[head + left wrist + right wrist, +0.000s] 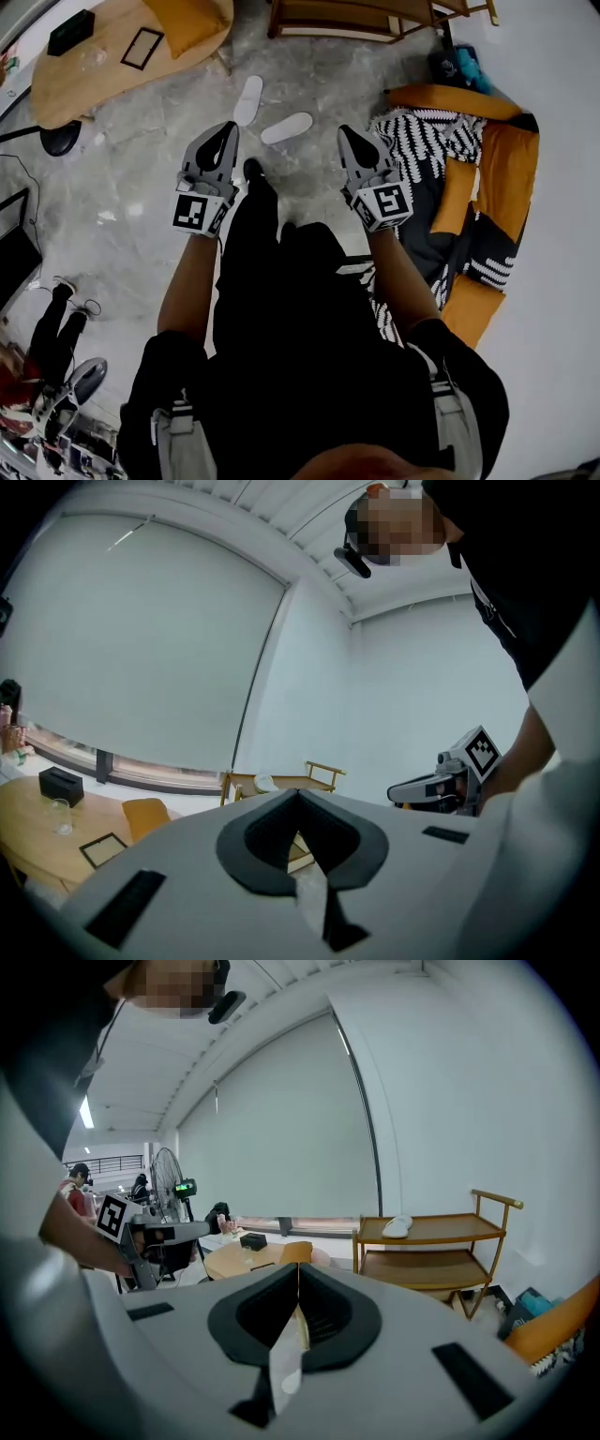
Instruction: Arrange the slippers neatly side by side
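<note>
Two white slippers lie on the grey stone floor ahead of the person: the farther slipper (247, 100) points roughly away from the person, while the nearer slipper (287, 128) lies at an angle to it, to its right. The pair is close together but not touching and not parallel. Both sit between the round wooden table (103, 58) on the left and the orange sofa (506, 159), which carries a black-and-white striped blanket (422, 141), on the right. A wooden trolley (375, 17) stands beyond them. The left gripper (225, 131) is held above the floor, short of the slippers; its own view shows the jaws brought together at the tip with nothing between them. The right gripper (349, 136) is held level with it, well apart from it; its jaws are likewise fully closed and empty. Neither gripper touches a slipper.
</note>
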